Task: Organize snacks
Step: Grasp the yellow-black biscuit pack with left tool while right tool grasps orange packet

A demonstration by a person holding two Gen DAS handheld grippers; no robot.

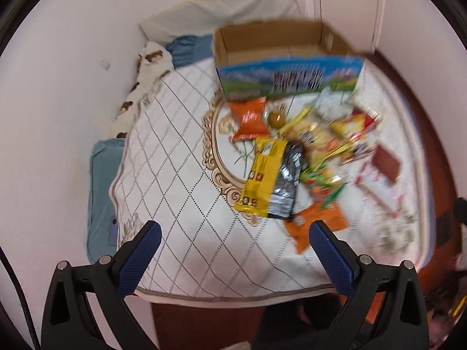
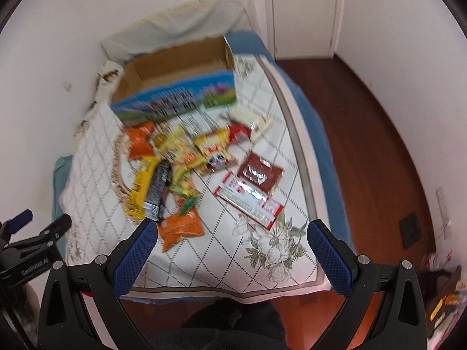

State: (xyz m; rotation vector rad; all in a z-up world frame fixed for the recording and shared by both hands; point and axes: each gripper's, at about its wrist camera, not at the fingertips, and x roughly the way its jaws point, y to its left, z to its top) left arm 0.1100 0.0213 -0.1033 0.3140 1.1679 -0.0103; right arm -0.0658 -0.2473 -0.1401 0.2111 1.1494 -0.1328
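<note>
Both tools are held high above the near edge of the bed, and nothing is gripped by either. The left tool (image 1: 235,234) is spread wide with only quilted cover seen between its blue pads; the right tool (image 2: 230,234) is likewise released and empty. The height is judged to serve a survey of the pile before a first pick is chosen.

Just beyond the left tool's right pad, an orange packet (image 1: 318,227) is laid flat on the bed cover (image 1: 175,175). Ahead of it, a yellow bar (image 1: 262,175) and a black-and-silver wrapper (image 1: 287,180) are lain side by side, touching. In the right wrist view a red-and-white flat pack (image 2: 248,201) is found ahead of the right tool, between its pads, with a dark red box (image 2: 259,173) just behind and partly over it.

Farther on, a heap of yellow and green bags (image 2: 181,151) is piled loosely, overlapping; single items there are too blurred to be told apart. A second orange bag (image 1: 249,119) is seen beyond the yellow bar, close to the carton.

Farthest away, an open cardboard carton (image 2: 175,64) with a printed blue-and-green front is stood against the pillow (image 2: 181,20). No snacks can be seen inside it, and it is judged to be the intended store, so sorting appears barely begun. The near, flat, separate packs would be most easily taken first.
</note>
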